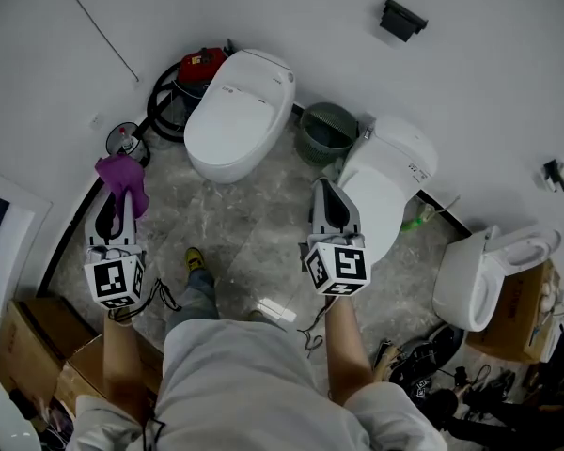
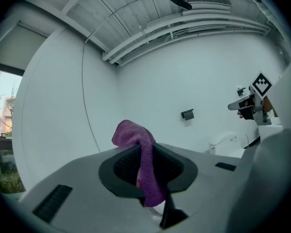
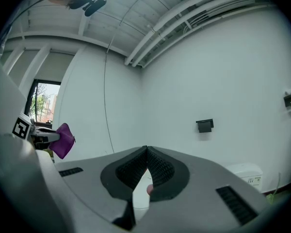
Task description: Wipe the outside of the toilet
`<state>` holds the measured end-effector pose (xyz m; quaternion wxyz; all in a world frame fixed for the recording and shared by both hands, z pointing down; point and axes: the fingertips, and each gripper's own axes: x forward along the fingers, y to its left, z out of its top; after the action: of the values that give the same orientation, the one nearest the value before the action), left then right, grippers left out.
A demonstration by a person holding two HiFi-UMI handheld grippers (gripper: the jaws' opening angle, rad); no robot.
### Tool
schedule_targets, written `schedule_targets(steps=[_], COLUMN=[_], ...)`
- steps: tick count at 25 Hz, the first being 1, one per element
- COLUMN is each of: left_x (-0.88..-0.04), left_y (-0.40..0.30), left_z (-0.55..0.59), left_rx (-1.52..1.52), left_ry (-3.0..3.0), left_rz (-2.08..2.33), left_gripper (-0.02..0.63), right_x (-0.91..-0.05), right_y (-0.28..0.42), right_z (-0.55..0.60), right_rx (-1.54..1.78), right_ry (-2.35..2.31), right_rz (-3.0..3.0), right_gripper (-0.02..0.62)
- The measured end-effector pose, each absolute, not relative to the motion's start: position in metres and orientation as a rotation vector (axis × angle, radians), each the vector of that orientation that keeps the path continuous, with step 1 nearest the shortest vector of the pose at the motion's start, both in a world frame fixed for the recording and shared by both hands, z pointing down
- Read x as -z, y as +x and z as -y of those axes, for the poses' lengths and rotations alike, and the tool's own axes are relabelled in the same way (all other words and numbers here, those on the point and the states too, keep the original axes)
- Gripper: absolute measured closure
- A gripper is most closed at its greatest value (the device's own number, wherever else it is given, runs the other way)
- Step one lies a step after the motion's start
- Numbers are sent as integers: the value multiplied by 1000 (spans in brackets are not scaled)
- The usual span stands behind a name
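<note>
My left gripper (image 2: pixel 146 171) pinches a purple microfibre cloth (image 2: pixel 141 154). Its nubbly pile is bunched above the ribbed black jaw pads and hangs in a fold between them. My right gripper (image 3: pixel 146 152) carries nothing, its jaws pressed together at the tips. Ahead of both pairs of jaws, nearer the left pair's line, stands the white one-piece toilet (image 1: pixel 237 111): smooth, glossy ceramic, egg-shaped from above, lid down. Its long axis runs from the squarer back, farthest from the jaws and near the white wall (image 1: pixel 357 26), to the rounded front, which points back towards the left jaws. Neither gripper touches it. Just past the right jaws' tips lies a second white toilet (image 1: pixel 395 167). A ribbed green waste basket (image 1: pixel 326 132) sits between the two toilets on the veined grey stone floor (image 1: pixel 254 224).
</note>
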<state>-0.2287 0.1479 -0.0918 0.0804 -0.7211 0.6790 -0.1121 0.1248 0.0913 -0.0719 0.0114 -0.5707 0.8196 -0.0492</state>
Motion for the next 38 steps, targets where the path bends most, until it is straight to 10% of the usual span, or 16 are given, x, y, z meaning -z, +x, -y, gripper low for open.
schedule_targets(steps=[19,38], left_x=[46,-46], left_y=[-402,-361], left_z=[27,117], left_rx=[355,584], left_ry=[-2351,-2443], left_rz=[-1982,-1883], left_gripper=[522,522], right_x=[67,-10], right_y=[-45,9], right_z=[55,142], right_rx=[110,180], right_ry=[-1993,-2042], right_rz=[-2582,-2530], right_gripper=[588,588])
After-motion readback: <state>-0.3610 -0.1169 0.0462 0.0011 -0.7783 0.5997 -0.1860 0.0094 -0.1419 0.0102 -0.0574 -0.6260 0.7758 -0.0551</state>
